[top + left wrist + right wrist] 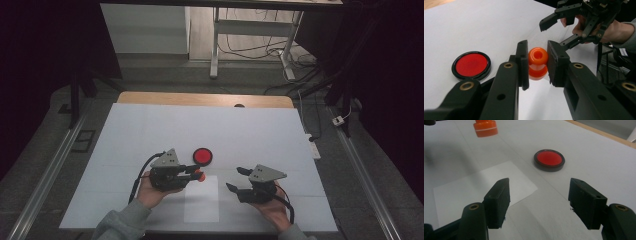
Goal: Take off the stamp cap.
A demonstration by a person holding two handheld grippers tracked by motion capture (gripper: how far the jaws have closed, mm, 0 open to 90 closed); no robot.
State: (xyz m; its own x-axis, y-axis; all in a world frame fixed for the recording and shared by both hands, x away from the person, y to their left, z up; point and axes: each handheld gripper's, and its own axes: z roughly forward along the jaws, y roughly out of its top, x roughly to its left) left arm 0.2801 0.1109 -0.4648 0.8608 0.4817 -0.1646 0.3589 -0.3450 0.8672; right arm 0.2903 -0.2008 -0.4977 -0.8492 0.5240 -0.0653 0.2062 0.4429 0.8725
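Observation:
My left gripper (196,173) (538,58) is shut on a small orange stamp (199,175) (538,63) with a rounded knob, held just above the white mat. In the right gripper view the stamp (485,128) hangs at the top left, its flat base downward. A round red ink pad (203,156) (471,65) (549,158) in a black rim lies just beyond the stamp. A white paper sheet (202,205) (474,192) lies near the front edge between both hands. My right gripper (234,178) (539,182) stands open to the right of the sheet, nothing between its jaws.
A large white mat (150,130) covers the table, and a strip of wood (200,98) shows at its far edge. Beyond it, on the floor, are a desk frame (215,45) and loose cables (300,60).

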